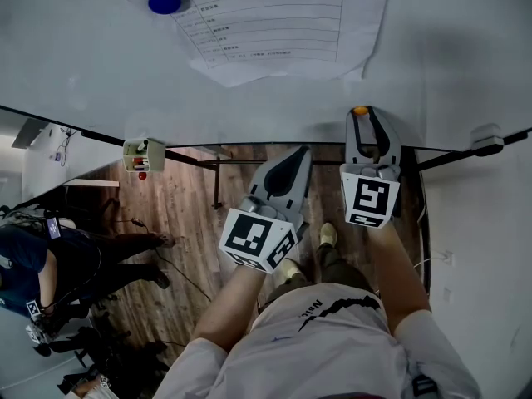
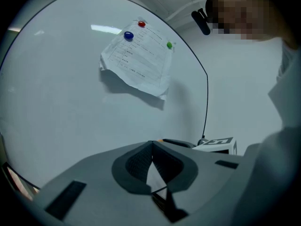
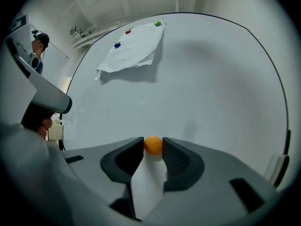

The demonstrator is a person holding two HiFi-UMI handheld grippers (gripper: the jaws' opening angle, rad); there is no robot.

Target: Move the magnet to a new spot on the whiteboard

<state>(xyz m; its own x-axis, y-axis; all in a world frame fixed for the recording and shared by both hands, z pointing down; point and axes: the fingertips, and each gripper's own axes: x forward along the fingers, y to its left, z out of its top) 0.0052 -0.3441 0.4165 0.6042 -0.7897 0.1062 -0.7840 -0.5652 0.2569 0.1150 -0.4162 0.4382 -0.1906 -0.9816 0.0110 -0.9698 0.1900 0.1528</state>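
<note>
The right claw is pinched shut on the small orange magnet, by the lower edge of the whiteboard; the left claw is closed and empty. The magnet looks light, hard and smooth, so a firm squeeze across its sides suits.

The sheet lies on the far part of the whiteboard, with a pinning magnet at its left corner. At the board's near edge, right of centre, the right claw grips the held magnet between its jaws. The left claw sits just left, nearer, its jaws together.
</note>
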